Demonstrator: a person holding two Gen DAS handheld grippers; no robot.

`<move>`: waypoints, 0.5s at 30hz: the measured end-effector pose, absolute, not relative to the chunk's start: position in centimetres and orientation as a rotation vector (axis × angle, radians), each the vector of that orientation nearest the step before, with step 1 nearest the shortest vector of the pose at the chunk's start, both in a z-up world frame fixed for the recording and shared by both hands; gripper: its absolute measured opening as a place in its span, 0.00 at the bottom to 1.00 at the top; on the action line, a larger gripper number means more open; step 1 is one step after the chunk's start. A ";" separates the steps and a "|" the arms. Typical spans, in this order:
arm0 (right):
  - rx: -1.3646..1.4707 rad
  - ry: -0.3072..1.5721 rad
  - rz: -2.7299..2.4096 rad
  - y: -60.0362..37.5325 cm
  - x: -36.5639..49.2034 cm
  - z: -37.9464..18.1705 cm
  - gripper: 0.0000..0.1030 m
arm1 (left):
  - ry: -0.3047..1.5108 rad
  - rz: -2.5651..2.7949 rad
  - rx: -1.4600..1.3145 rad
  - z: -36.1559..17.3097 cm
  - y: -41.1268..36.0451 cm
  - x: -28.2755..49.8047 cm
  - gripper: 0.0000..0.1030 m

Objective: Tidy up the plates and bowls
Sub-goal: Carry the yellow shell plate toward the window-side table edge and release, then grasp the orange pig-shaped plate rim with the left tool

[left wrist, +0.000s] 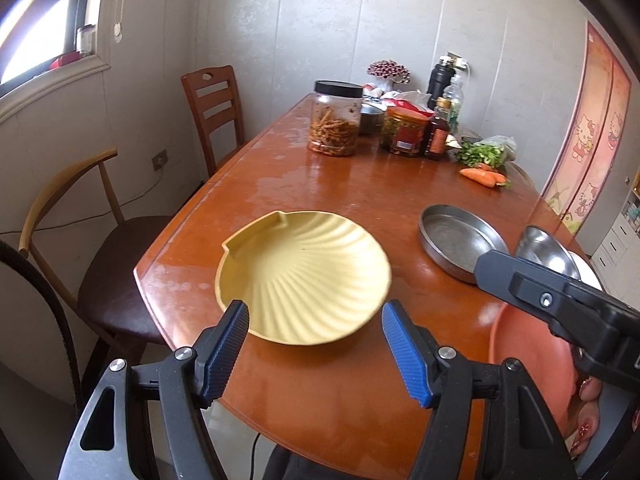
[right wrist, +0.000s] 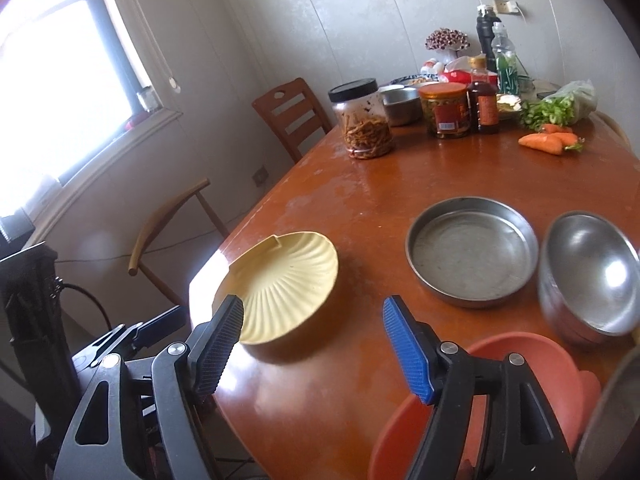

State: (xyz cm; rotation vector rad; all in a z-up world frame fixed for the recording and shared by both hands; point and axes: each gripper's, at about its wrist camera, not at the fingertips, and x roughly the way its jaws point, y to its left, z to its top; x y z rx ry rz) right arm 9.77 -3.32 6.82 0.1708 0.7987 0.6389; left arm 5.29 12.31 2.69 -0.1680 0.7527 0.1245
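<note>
A yellow shell-shaped plate (left wrist: 304,276) (right wrist: 280,288) lies flat on the wooden table (left wrist: 360,184) near its left front corner. My left gripper (left wrist: 314,312) hovers open just before the plate's near rim, and its pads do not press on the plate. Right of the plate stand a round steel pan (left wrist: 456,240) (right wrist: 472,252) and a steel bowl (left wrist: 544,252) (right wrist: 596,276). A salmon-pink bowl (left wrist: 528,344) (right wrist: 532,360) sits at the front right edge. My right gripper (right wrist: 313,306) is open above bare table between the yellow plate and the pink bowl, holding nothing.
At the far end stand a black-lidded jar (left wrist: 334,120) (right wrist: 364,120), a red-labelled jar (right wrist: 446,110), sauce bottles (right wrist: 482,96), greens (right wrist: 560,108) and carrots (left wrist: 482,176) (right wrist: 548,142). Two chairs (left wrist: 212,112) (left wrist: 92,240) flank the table's left side. The table's rounded front edge lies just under both grippers.
</note>
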 end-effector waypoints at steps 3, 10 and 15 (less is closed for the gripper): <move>0.161 0.782 0.627 -4.8 8.9 7.1 0.72 | 0.751 0.106 -0.159 2.9 10.8 5.2 0.67; 0.170 0.773 0.590 -8.9 7.0 6.9 0.72 | 0.770 0.056 -0.127 2.4 7.4 5.2 0.67; 0.183 0.764 0.574 -11.4 4.9 6.7 0.72 | 0.793 0.025 -0.097 1.8 5.3 5.6 0.67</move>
